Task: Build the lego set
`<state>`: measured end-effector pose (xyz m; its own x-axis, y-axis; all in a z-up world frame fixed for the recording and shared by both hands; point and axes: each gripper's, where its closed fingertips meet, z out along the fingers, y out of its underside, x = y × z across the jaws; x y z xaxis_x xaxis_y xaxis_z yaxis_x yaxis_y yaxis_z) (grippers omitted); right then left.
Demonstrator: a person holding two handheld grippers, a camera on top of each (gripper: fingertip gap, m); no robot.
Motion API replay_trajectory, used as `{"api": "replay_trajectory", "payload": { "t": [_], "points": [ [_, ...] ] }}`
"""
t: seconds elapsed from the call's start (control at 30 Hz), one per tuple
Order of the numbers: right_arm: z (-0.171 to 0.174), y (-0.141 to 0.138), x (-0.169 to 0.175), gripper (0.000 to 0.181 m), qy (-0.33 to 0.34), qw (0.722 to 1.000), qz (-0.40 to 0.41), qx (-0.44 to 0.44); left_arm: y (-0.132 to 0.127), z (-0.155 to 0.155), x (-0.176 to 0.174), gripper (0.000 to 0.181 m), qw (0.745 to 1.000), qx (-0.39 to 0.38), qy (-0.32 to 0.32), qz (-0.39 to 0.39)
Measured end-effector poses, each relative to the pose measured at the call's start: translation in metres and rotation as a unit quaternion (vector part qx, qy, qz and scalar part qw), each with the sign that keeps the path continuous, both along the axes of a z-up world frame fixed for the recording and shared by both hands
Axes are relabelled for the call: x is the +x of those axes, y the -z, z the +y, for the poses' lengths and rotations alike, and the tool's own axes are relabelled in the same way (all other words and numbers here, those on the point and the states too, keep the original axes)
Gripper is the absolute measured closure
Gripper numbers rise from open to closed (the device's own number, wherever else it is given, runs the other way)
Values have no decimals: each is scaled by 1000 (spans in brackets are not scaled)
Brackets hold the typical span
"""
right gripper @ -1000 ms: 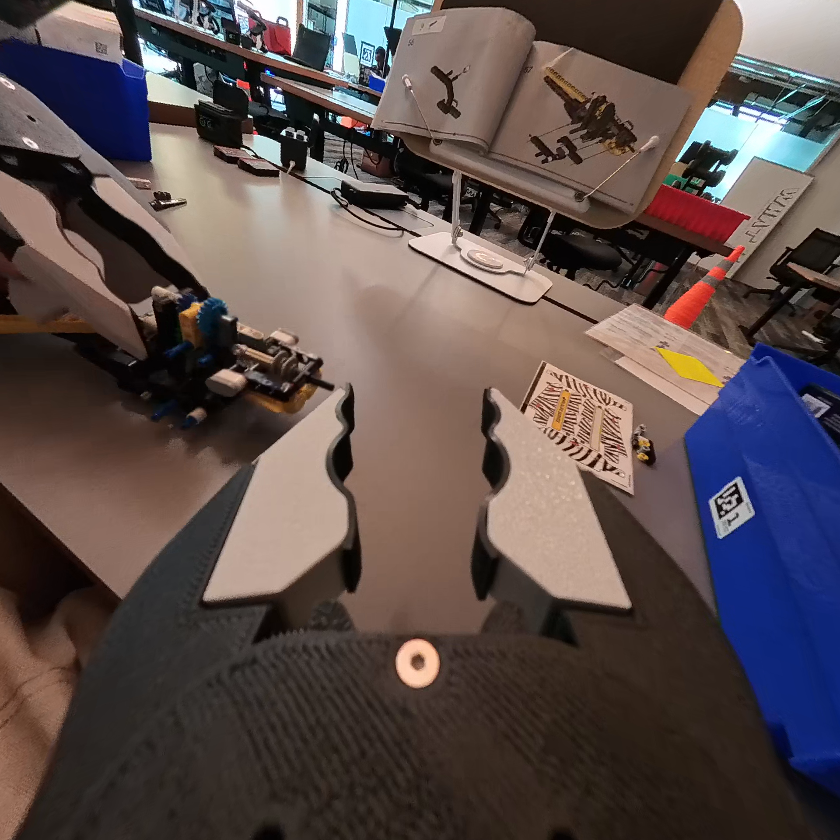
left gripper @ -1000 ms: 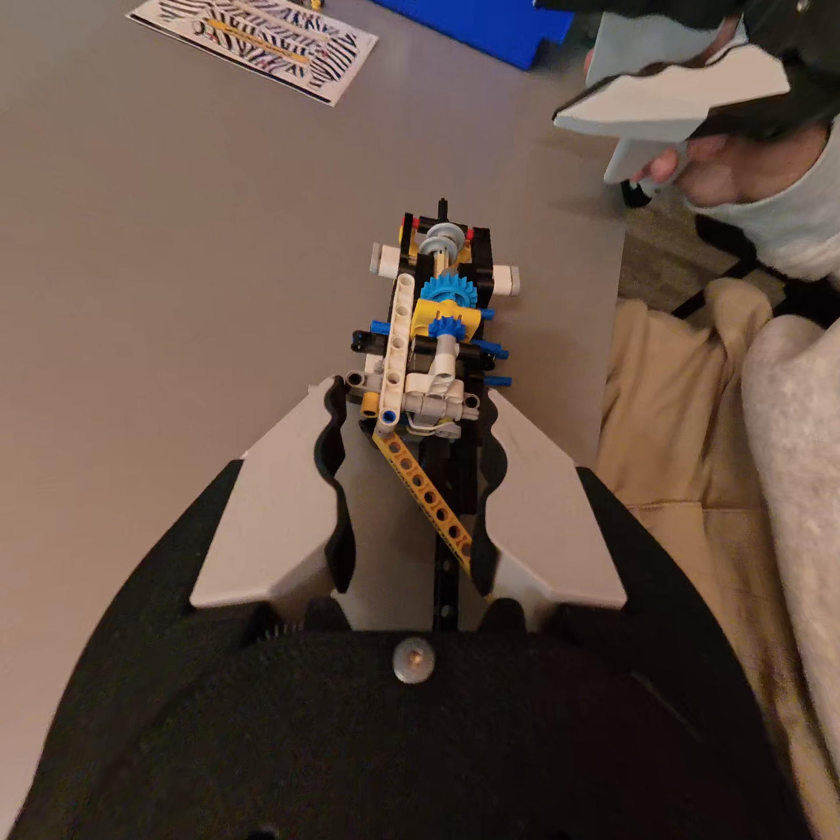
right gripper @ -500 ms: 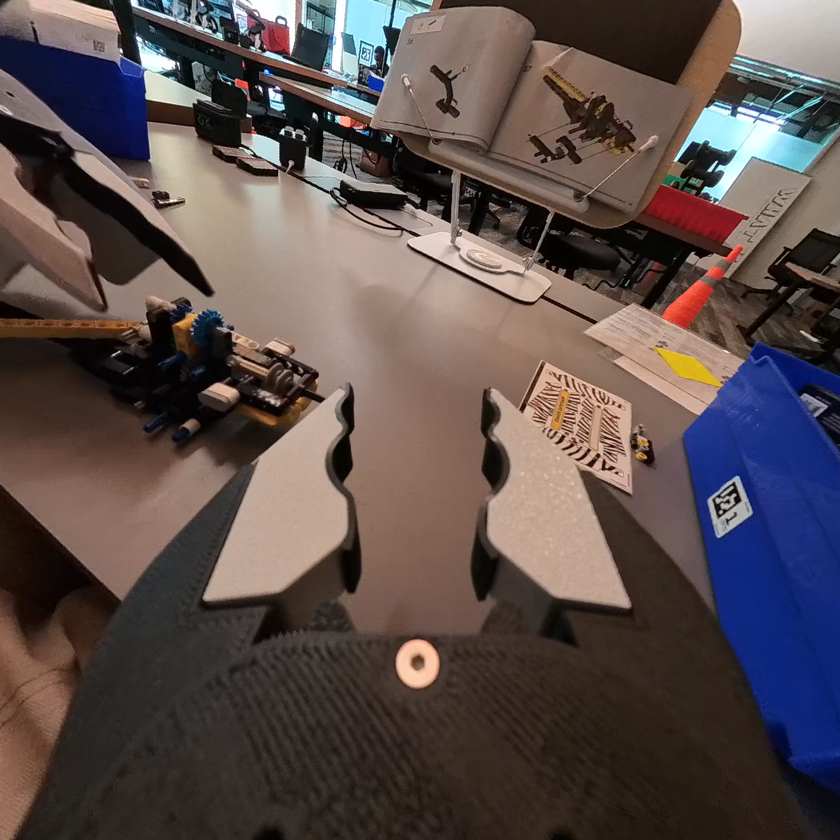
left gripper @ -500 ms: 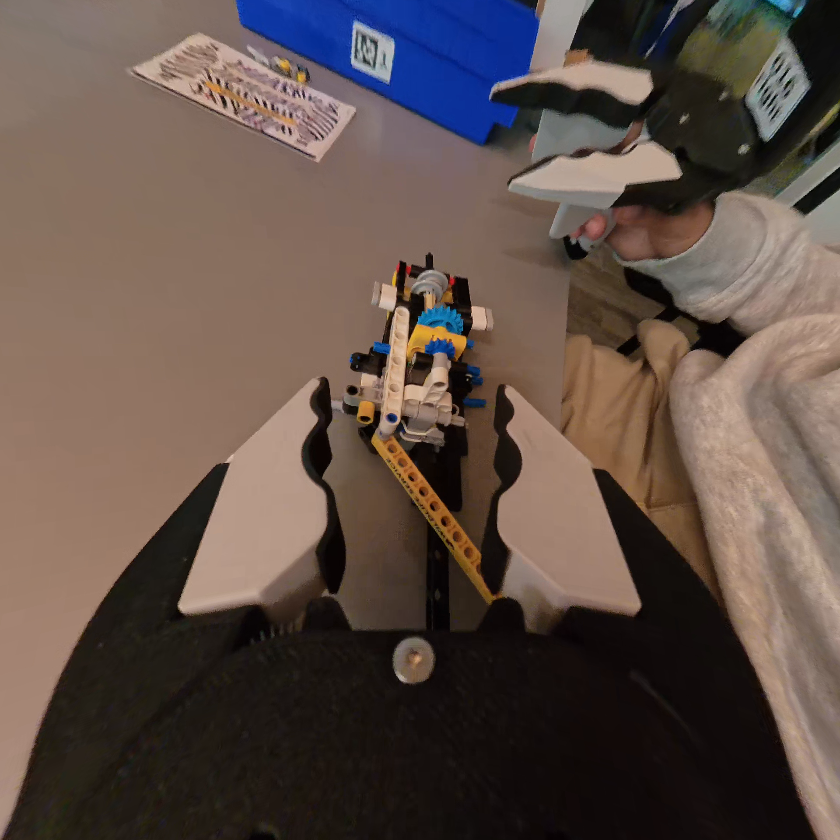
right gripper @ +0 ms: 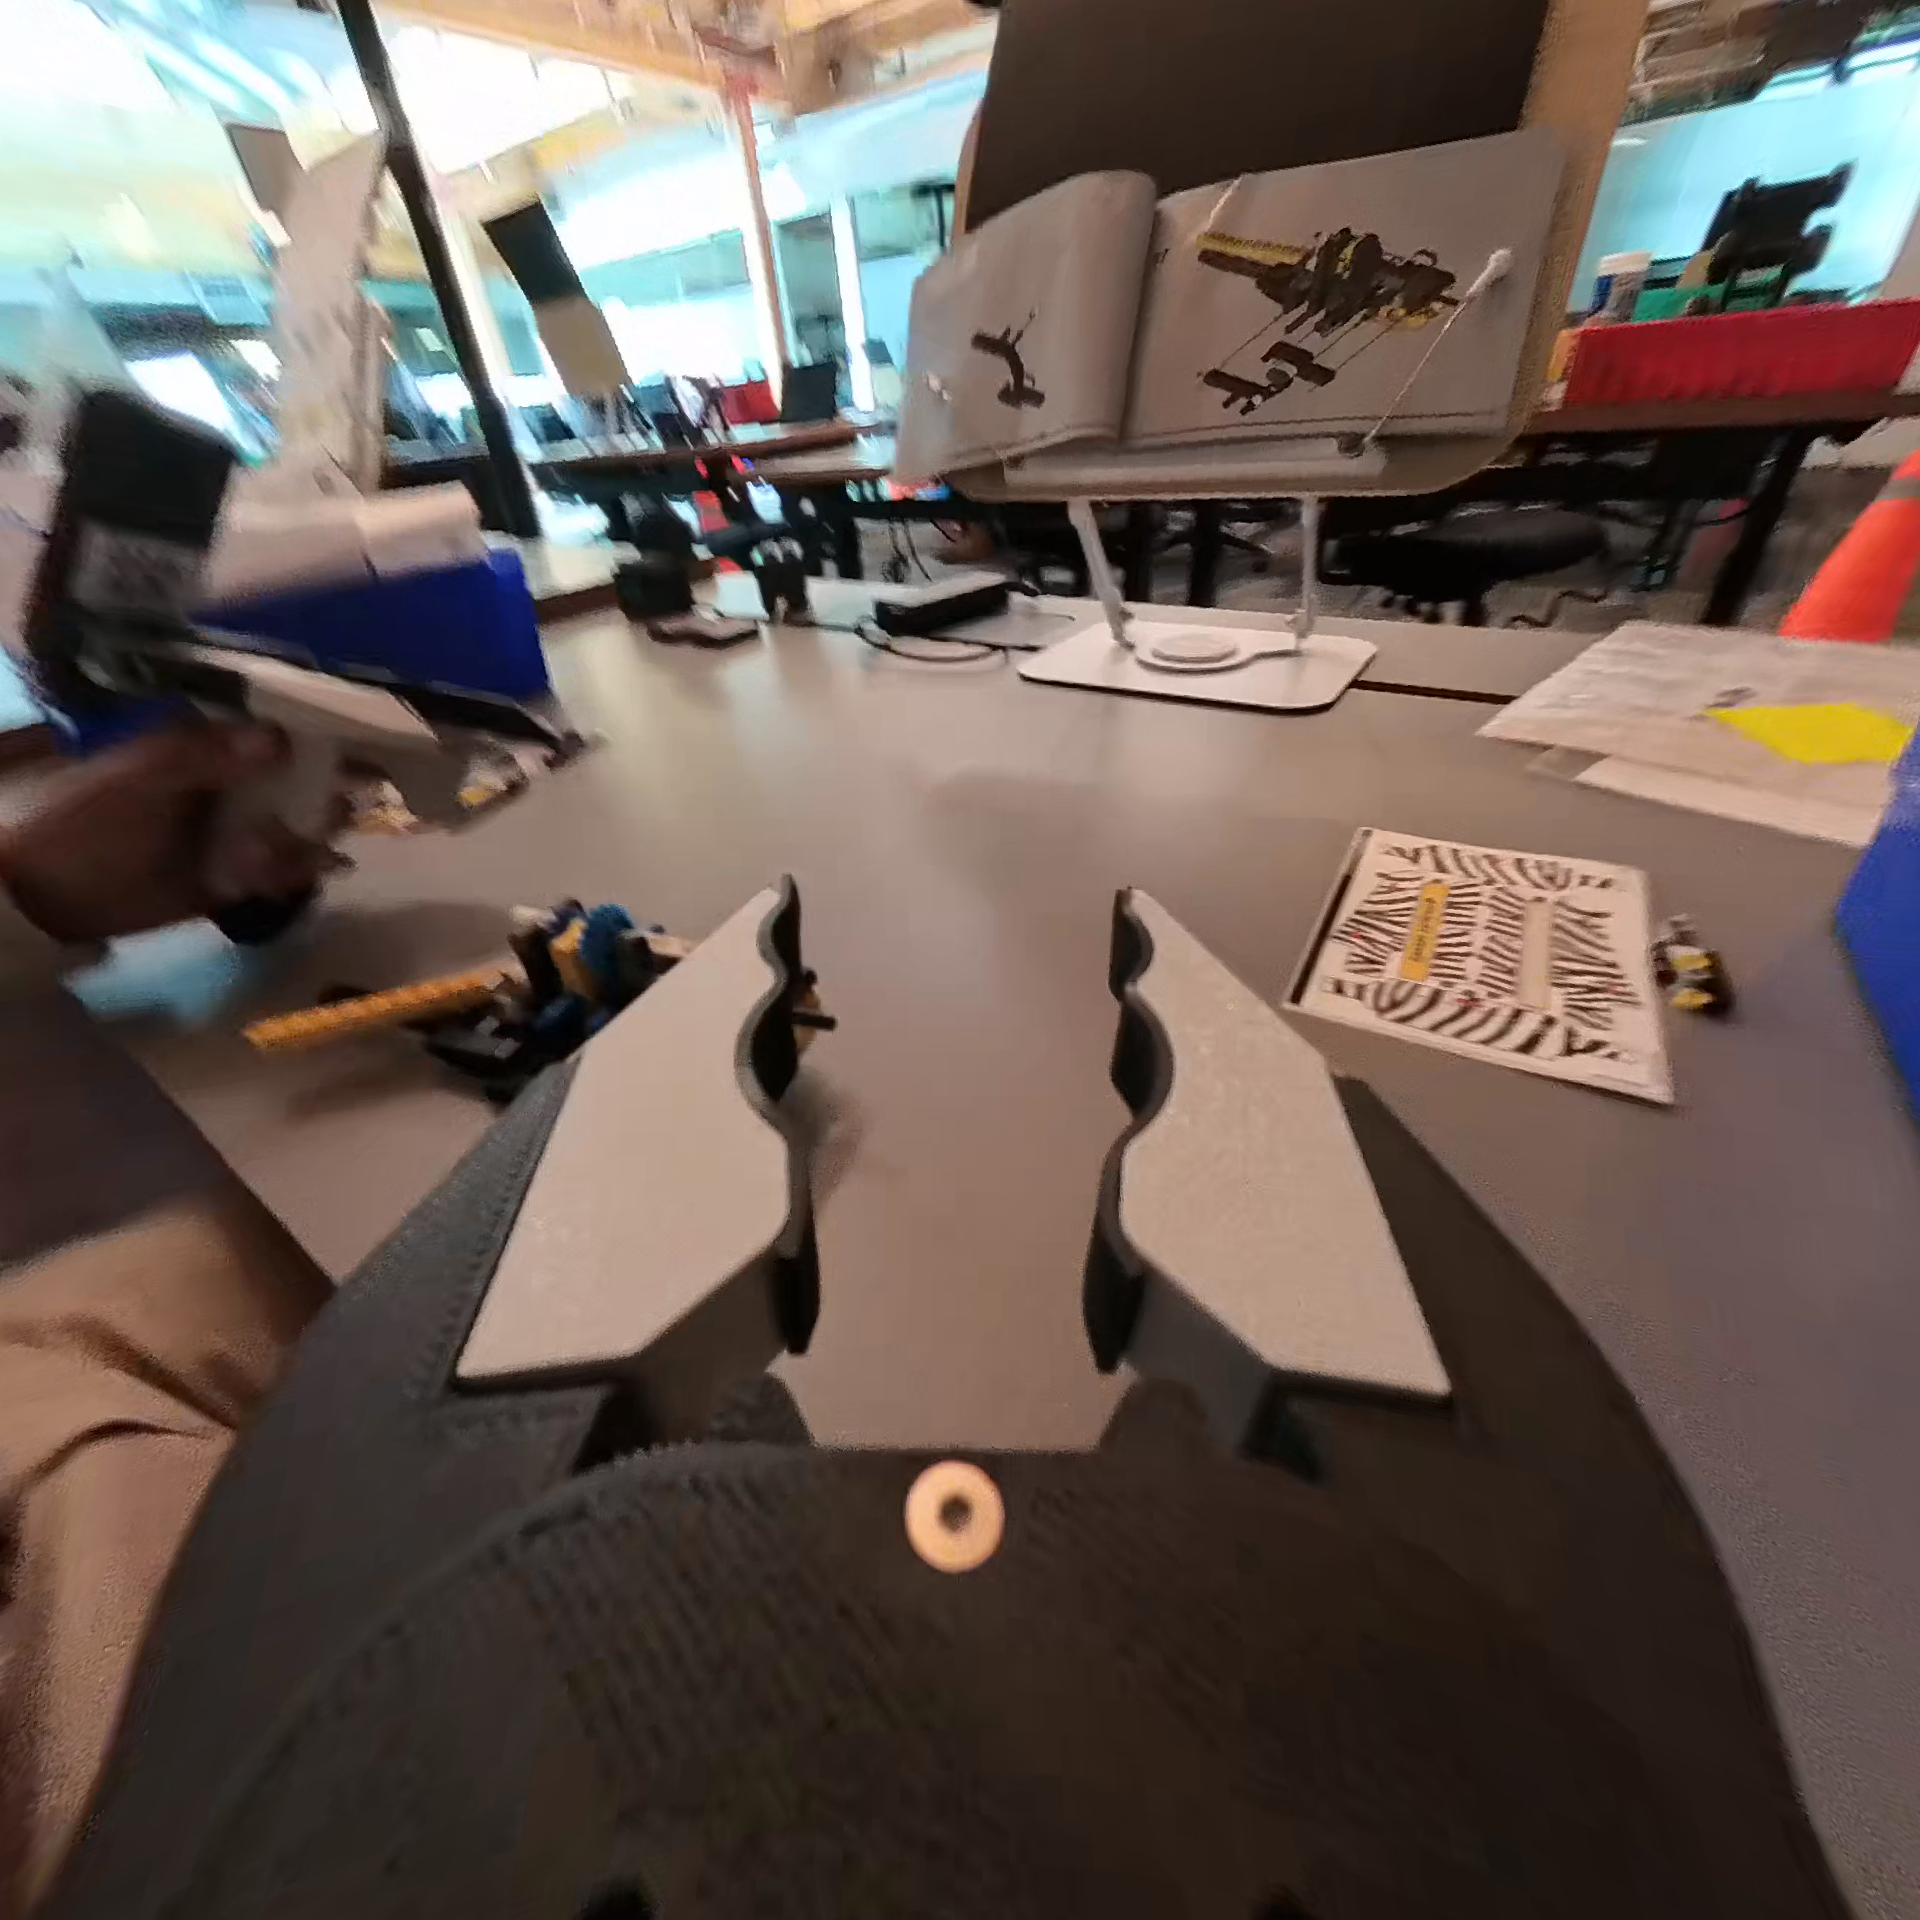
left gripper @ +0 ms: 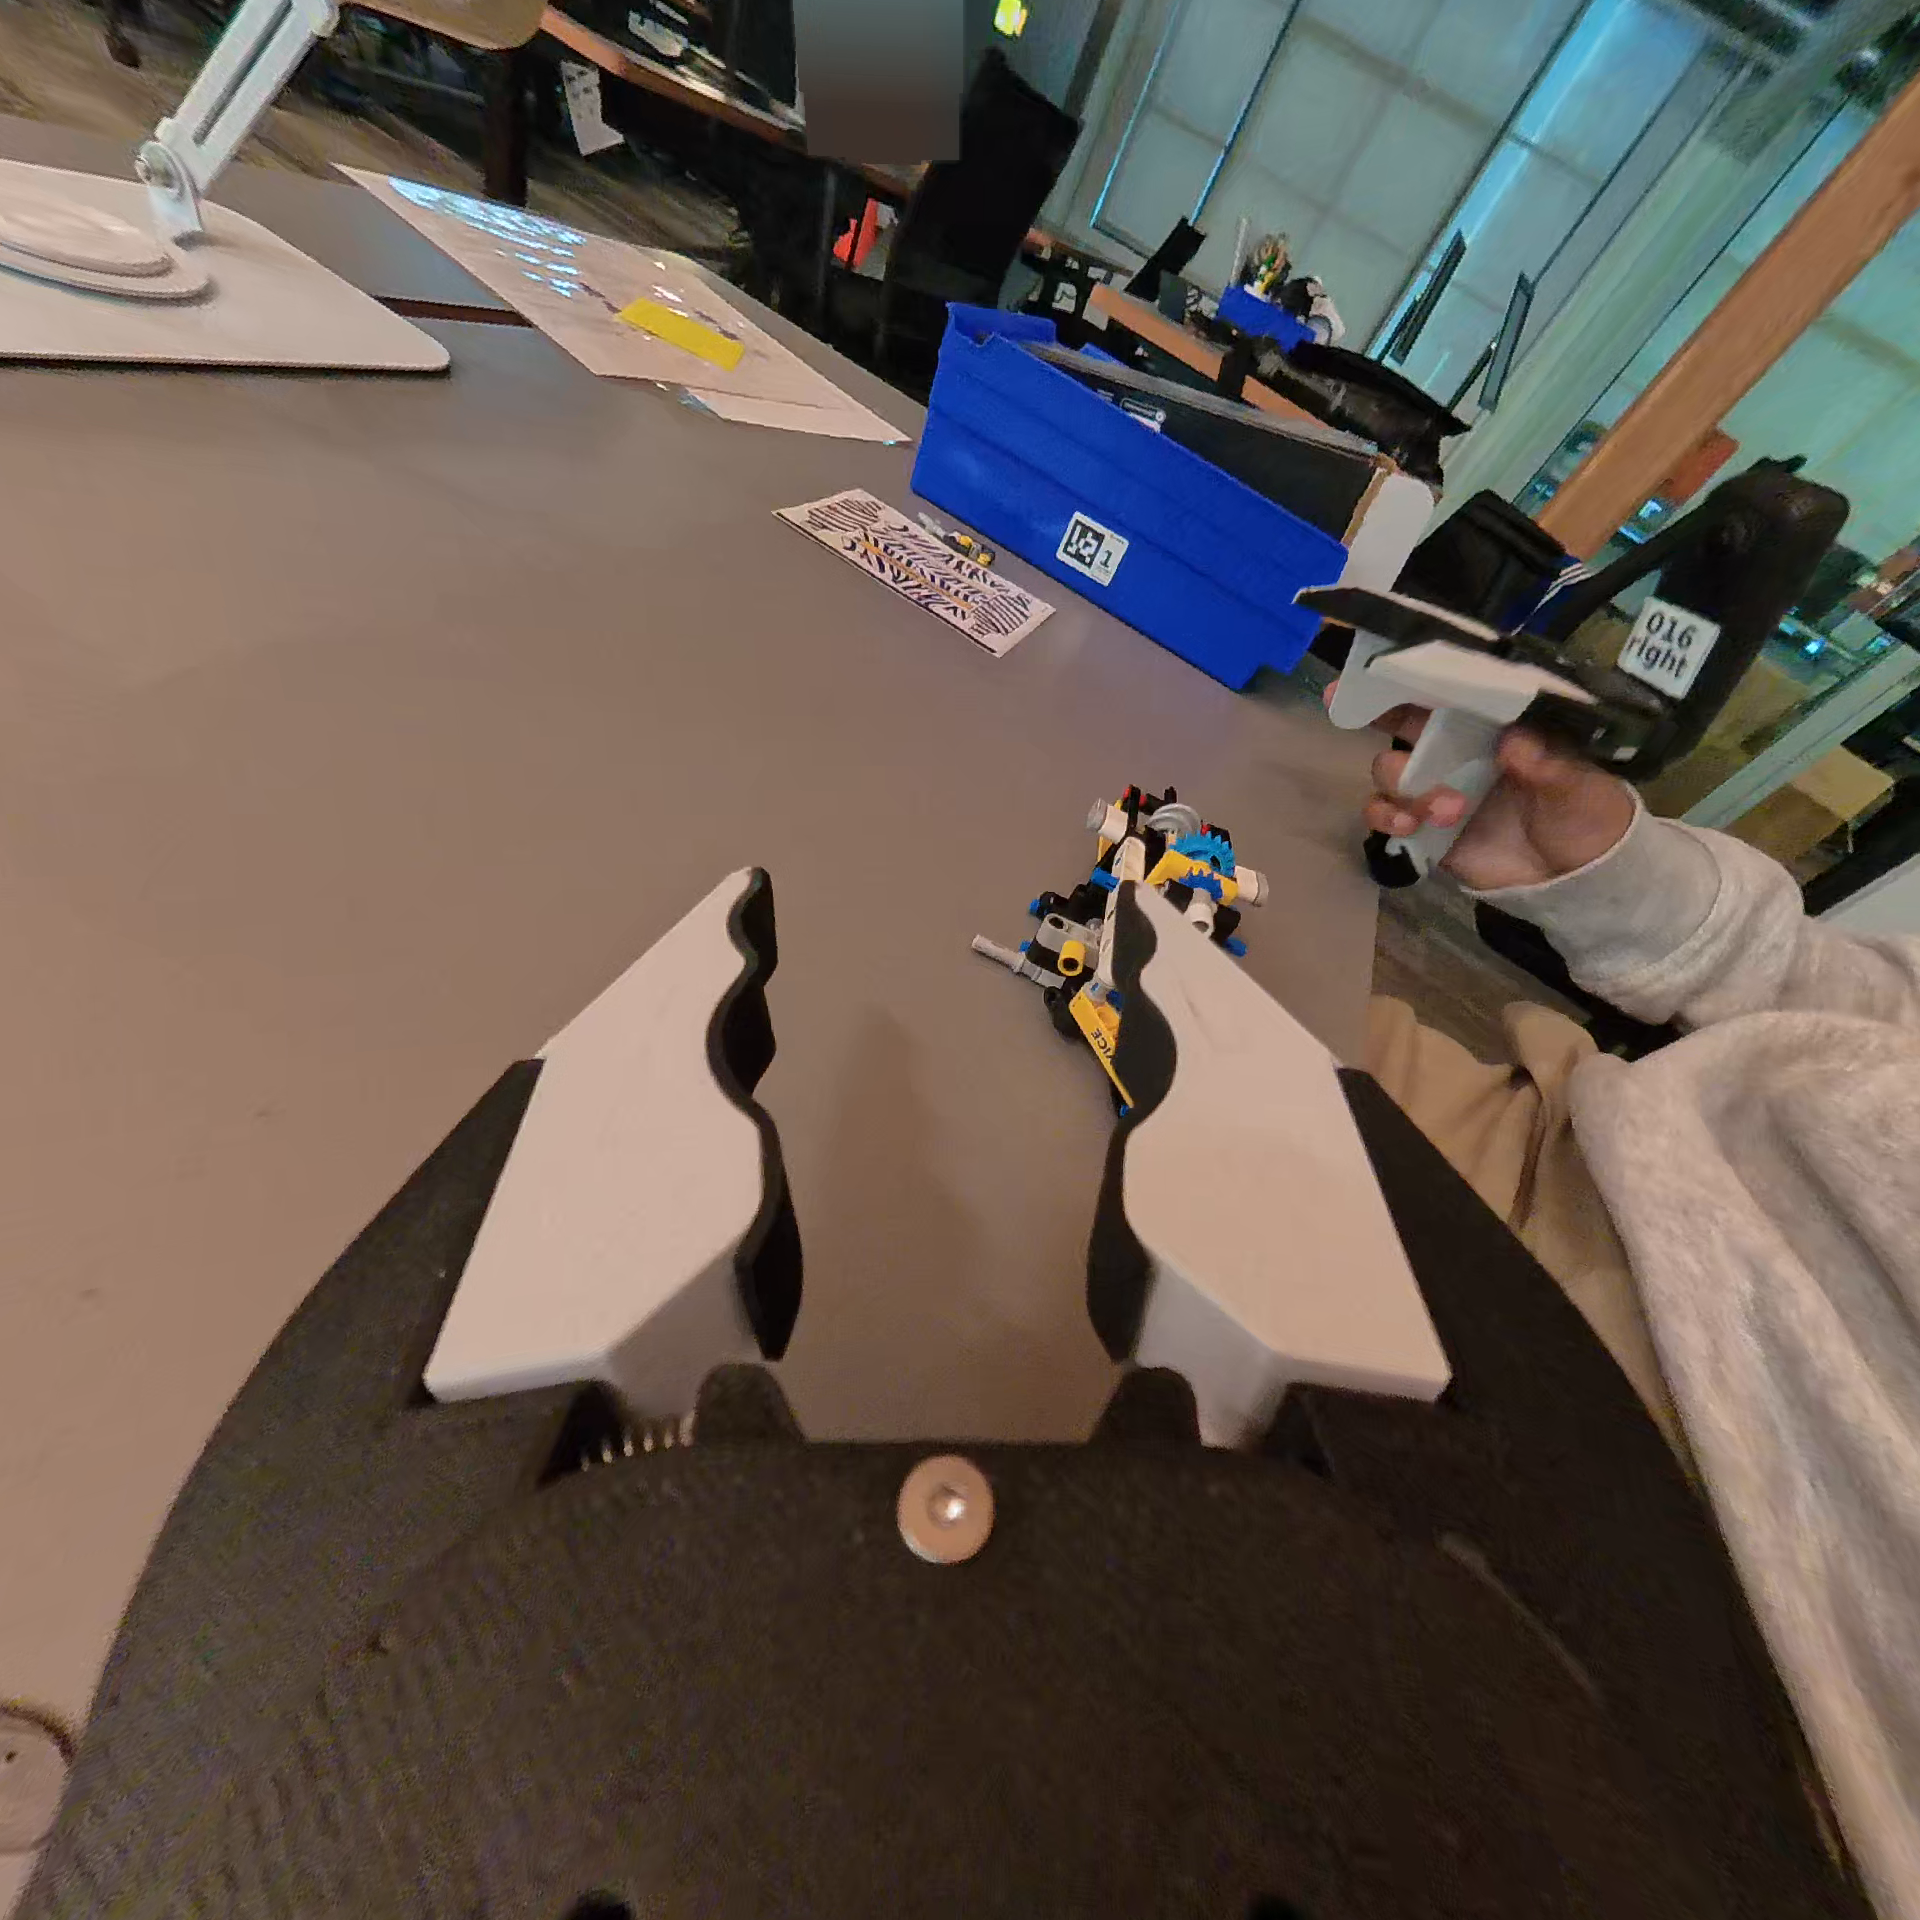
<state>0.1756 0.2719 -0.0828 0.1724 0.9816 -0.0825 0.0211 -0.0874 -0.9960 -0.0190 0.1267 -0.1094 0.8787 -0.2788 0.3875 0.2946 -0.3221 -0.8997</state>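
Note:
The partly built lego assembly (left gripper: 1164, 862), black with yellow, blue and white parts and a long yellow beam, lies on the grey table (left gripper: 416, 675) near its right edge. My left gripper (left gripper: 945, 899) is open and empty, raised above the table; its right finger hides the assembly's near end. In the right wrist view the assembly (right gripper: 540, 987) lies left of my right gripper (right gripper: 956, 904), which is open and empty. The right gripper (left gripper: 1340, 649) also shows in the left wrist view, held in a hand beyond the table edge.
A blue bin (left gripper: 1122, 520) stands at the back right, with a zebra-striped sticker sheet (left gripper: 914, 571) and a small loose piece (right gripper: 1688, 966) beside it. An open instruction book (right gripper: 1226, 322) rests on a white stand (right gripper: 1195, 665). Papers (left gripper: 623, 301) lie behind. The person's lap borders the table edge.
My left gripper has lifted up and back off the assembly and tilted upward, leaving it on the table. My right gripper has swung so the assembly sits closer to its left finger.

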Motion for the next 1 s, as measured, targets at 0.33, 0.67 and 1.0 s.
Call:
{"api": "replay_trajectory", "payload": {
  "t": [0.33, 0.67, 1.0],
  "points": [
    [-14, -29, 7, 113, -61, 993, 95, -37, 10, 5, 6, 119, 1000, -18, 6, 16],
    [-12, -22, 5, 112, -63, 993, 84, -58, 9, 6, 11, 118, 1000, -14, 18, 18],
    [-3, -12, 4, 118, -40, 995, 61, -70, 15, 8, 24, 114, 998, -28, 39, 40]
  ]
}}
